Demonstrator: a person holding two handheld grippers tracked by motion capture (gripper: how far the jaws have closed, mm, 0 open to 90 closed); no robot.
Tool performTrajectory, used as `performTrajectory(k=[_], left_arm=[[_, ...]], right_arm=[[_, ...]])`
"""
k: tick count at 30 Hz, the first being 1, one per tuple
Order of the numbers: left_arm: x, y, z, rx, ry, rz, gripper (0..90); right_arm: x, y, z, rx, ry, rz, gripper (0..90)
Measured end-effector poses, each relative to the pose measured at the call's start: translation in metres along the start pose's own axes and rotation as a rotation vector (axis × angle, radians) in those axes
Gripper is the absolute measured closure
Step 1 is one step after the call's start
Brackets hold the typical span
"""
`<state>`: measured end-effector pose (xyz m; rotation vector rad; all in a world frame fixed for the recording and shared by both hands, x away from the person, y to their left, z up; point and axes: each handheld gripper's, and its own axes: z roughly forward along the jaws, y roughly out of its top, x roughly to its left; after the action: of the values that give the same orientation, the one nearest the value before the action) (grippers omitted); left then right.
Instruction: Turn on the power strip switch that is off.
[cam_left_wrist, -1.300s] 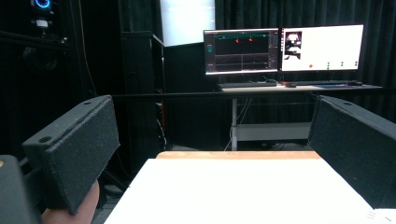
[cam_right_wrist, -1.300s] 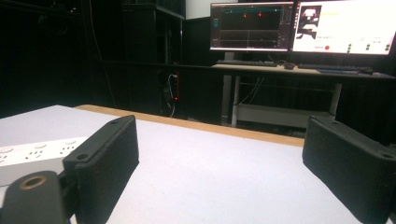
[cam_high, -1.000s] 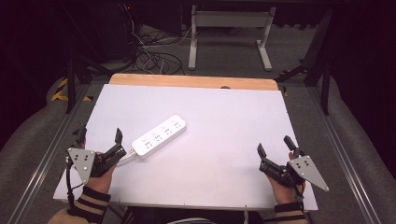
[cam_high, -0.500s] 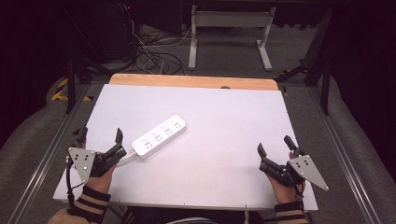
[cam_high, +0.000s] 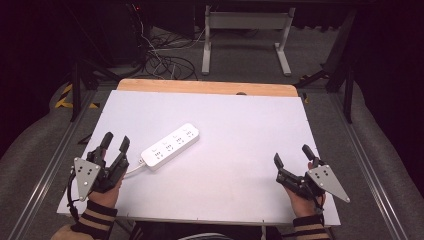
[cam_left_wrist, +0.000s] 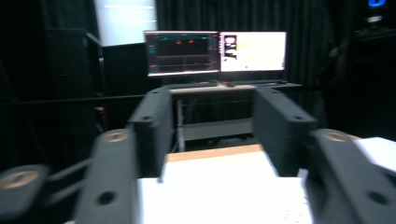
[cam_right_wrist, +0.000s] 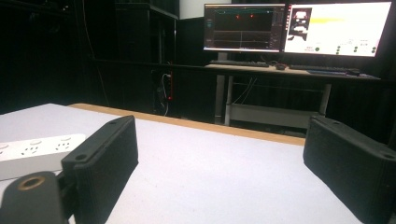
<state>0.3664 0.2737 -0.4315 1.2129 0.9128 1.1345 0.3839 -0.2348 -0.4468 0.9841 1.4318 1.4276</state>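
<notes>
A white power strip (cam_high: 170, 145) lies slantwise on the white table (cam_high: 240, 125), left of centre, with its cord end toward the near left. My left gripper (cam_high: 115, 141) rests at the near left corner, just left of the strip's cord end, jaws open and nothing between them. My right gripper (cam_high: 292, 154) sits at the near right edge, open and holding nothing. In the right gripper view the power strip (cam_right_wrist: 32, 154) shows at the far left, beyond the left jaw. In the left gripper view the jaws stand apart over bare table (cam_left_wrist: 219, 186).
A wooden strip (cam_high: 205, 87) borders the table's far edge. Beyond it stand a desk frame (cam_high: 245, 35) and loose cables (cam_high: 160, 60) on the floor. Two lit monitors (cam_right_wrist: 294, 28) sit on a desk farther off. Metal rails run along both table sides.
</notes>
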Motion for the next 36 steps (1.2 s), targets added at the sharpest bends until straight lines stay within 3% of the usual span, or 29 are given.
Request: performTrajectory(k=[2,5,7,13,20,23,24,25,29,32,33,34,35,36], left_arm=[[0.001,0.001,0.0,0.006,-0.038,-0.009,63.3],[0.002,0.001,0.0,0.021,-0.052,-0.016,79.0],[0.002,0.002,0.001,0.08,-0.075,-0.021,89.7],[-0.001,0.004,0.002,0.124,-0.106,0.01,90.0],[0.002,0.007,0.002,0.146,-0.1,0.029,90.0],[0.001,0.008,0.005,0.184,-0.111,0.062,90.0],[-0.002,0.008,0.008,0.226,-0.13,0.081,90.0],[-0.002,0.008,0.008,0.226,-0.13,0.081,90.0],[-0.01,0.005,0.017,0.303,-0.185,0.111,90.0],[-0.012,0.001,0.028,0.36,-0.2,0.126,90.0],[-0.01,-0.003,0.039,0.418,-0.204,0.106,90.0],[-0.01,-0.003,0.039,0.418,-0.204,0.106,90.0],[-0.007,-0.007,0.05,0.478,-0.208,0.096,90.0],[-0.007,-0.007,0.05,0.478,-0.208,0.096,90.0]], right_arm=[[0.0,0.0,0.0,0.001,0.001,0.0,10.6],[-0.001,0.0,0.0,0.004,0.0,0.003,10.7],[-0.001,0.0,0.0,0.007,0.002,0.004,10.8],[0.0,0.0,0.0,0.01,0.009,0.004,10.9],[0.0,0.0,0.001,0.02,0.023,0.005,11.4],[0.001,-0.001,0.002,0.03,0.026,0.002,12.0],[0.001,-0.001,0.003,0.031,0.028,0.001,12.3],[0.001,-0.001,0.003,0.033,0.03,0.002,12.3],[0.001,-0.001,0.003,0.041,0.037,0.004,12.7],[0.001,-0.002,0.004,0.047,0.034,0.005,12.9],[0.001,-0.002,0.004,0.049,0.035,0.006,12.9],[0.001,-0.002,0.004,0.05,0.036,0.006,12.9],[0.001,-0.002,0.004,0.051,0.036,0.007,12.9],[0.001,-0.002,0.004,0.051,0.036,0.007,12.9]])
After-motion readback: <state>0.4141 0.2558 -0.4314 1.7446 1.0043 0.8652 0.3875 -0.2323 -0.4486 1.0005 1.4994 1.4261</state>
